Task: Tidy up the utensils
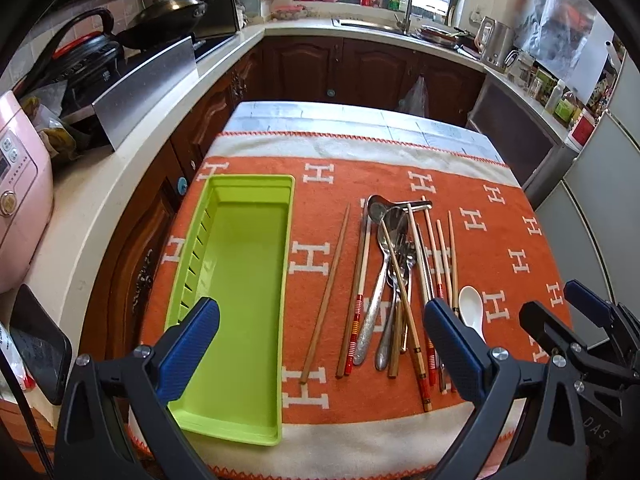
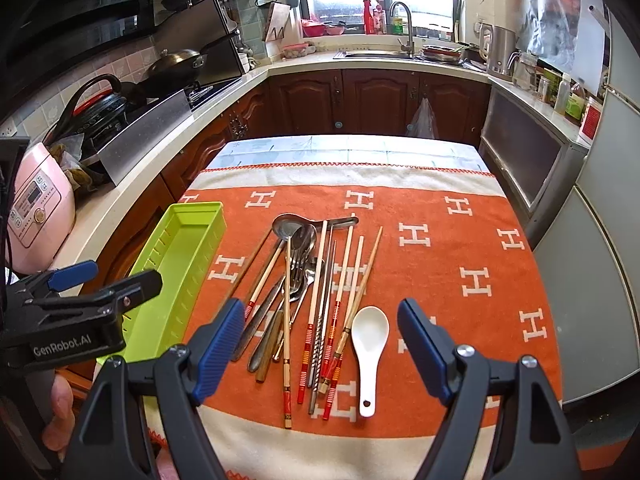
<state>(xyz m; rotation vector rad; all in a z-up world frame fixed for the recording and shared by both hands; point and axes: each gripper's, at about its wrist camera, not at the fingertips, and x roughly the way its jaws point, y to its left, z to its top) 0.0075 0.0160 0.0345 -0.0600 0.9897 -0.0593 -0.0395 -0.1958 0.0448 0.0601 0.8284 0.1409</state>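
Note:
An empty lime-green tray (image 1: 240,280) (image 2: 180,256) lies lengthwise on the left of the orange cloth (image 1: 500,220). To its right is a pile of utensils (image 1: 396,272) (image 2: 312,292): several chopsticks, metal spoons, a fork and a ladle. One wooden chopstick (image 1: 326,300) lies apart, between the tray and the pile. A white ceramic spoon (image 1: 472,308) (image 2: 370,344) rests at the pile's right edge. My left gripper (image 1: 322,308) (image 2: 124,274) hovers open above the tray's right rim and the pile. My right gripper (image 2: 322,308) (image 1: 554,300) hovers open over the pile's near end, holding nothing.
A kitchen counter runs along the left with a pink rice cooker (image 1: 20,200) (image 2: 40,208), a steel splash plate (image 1: 148,88) and a wok. A dark phone (image 1: 40,344) lies near the left edge. A person's hand (image 2: 60,412) holds the left gripper. A steel cabinet (image 2: 524,160) stands right of the table.

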